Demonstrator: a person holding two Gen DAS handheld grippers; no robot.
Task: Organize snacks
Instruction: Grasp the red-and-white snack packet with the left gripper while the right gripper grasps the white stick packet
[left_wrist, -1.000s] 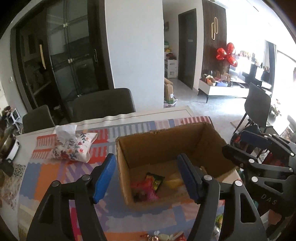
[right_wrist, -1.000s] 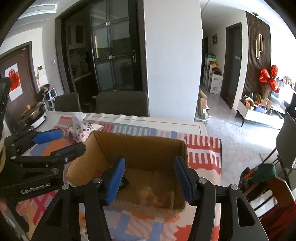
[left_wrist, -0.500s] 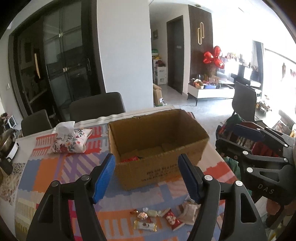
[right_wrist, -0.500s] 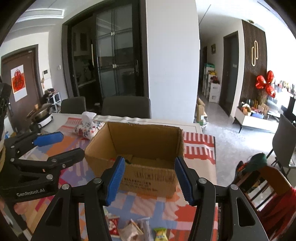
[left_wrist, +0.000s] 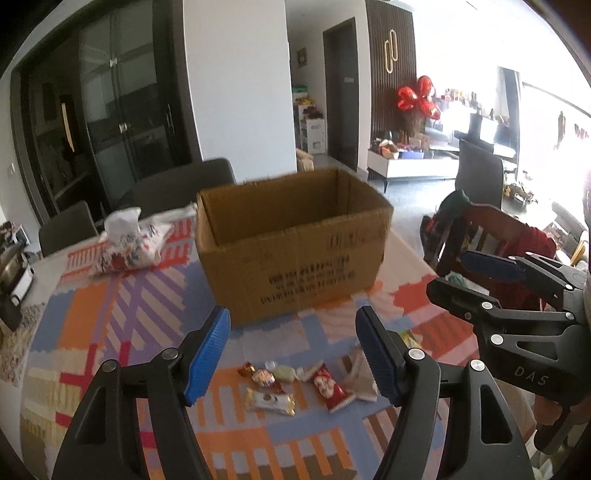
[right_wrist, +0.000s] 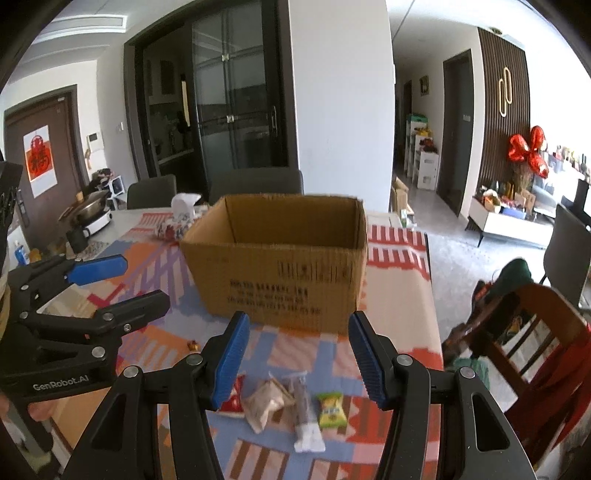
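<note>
An open cardboard box (left_wrist: 295, 243) stands on the patterned tablecloth; it also shows in the right wrist view (right_wrist: 280, 258). Several wrapped snacks lie in front of it: a red packet (left_wrist: 330, 387), a gold-and-white packet (left_wrist: 269, 400), small candies (left_wrist: 264, 374), a beige pouch (right_wrist: 267, 402), a clear stick packet (right_wrist: 304, 413) and a green packet (right_wrist: 331, 409). My left gripper (left_wrist: 293, 358) is open and empty above the snacks. My right gripper (right_wrist: 299, 360) is open and empty above the snacks too.
A floral tissue pouch (left_wrist: 129, 243) lies left of the box. A pot (right_wrist: 90, 212) sits at the far left of the table. Dark chairs (left_wrist: 184, 188) stand behind the table. A wooden chair (right_wrist: 532, 343) stands at the right edge.
Both grippers have pulled back from over the box and lowered. The box inside is out of sight and the snacks in front of it have come into view.
</note>
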